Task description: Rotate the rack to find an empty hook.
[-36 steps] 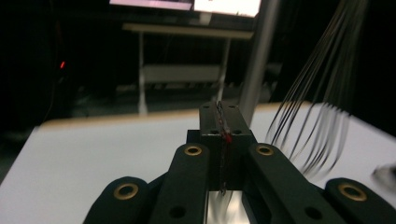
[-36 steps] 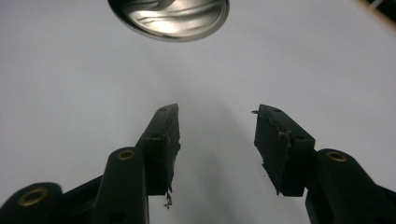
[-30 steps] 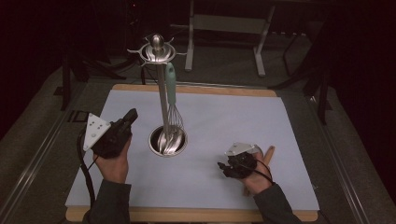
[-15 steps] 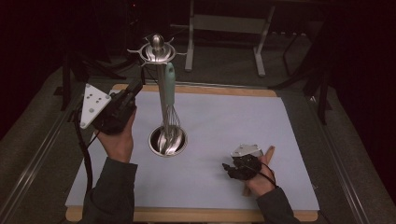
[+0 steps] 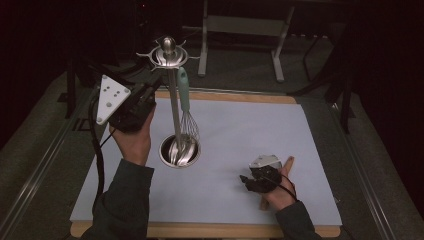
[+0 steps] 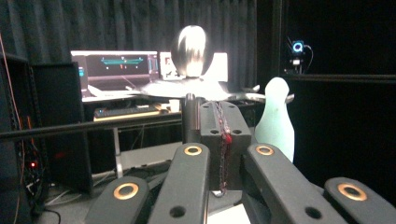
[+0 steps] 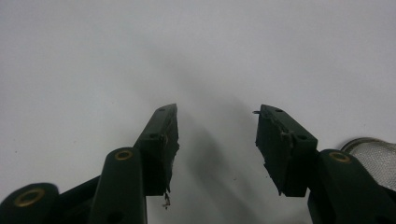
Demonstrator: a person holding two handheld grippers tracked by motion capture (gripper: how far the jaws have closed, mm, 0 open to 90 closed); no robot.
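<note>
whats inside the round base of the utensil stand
The wire head of the whisk, which hangs by its teal handle, dips into the stand's base. Shiny metal shapes, perhaps spoons, lie inside. The base's floor beneath them is covered. The left tool is raised beside the stand's top.

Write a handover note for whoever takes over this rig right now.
Left gripper: shut on nothing, raised level with the hook disc at the top of the utensil stand, just left of its pole.
Right gripper: open, holding nothing, low over the blue-grey mat at the front right.
Things: the whisk with the mint handle hangs from a hook on the stand, its wires just above the round base.
Done: nothing has been lifted off so far.
Left: probably open the left gripper, take the whisk handle and unhook it; the right gripper is free to help.
</note>
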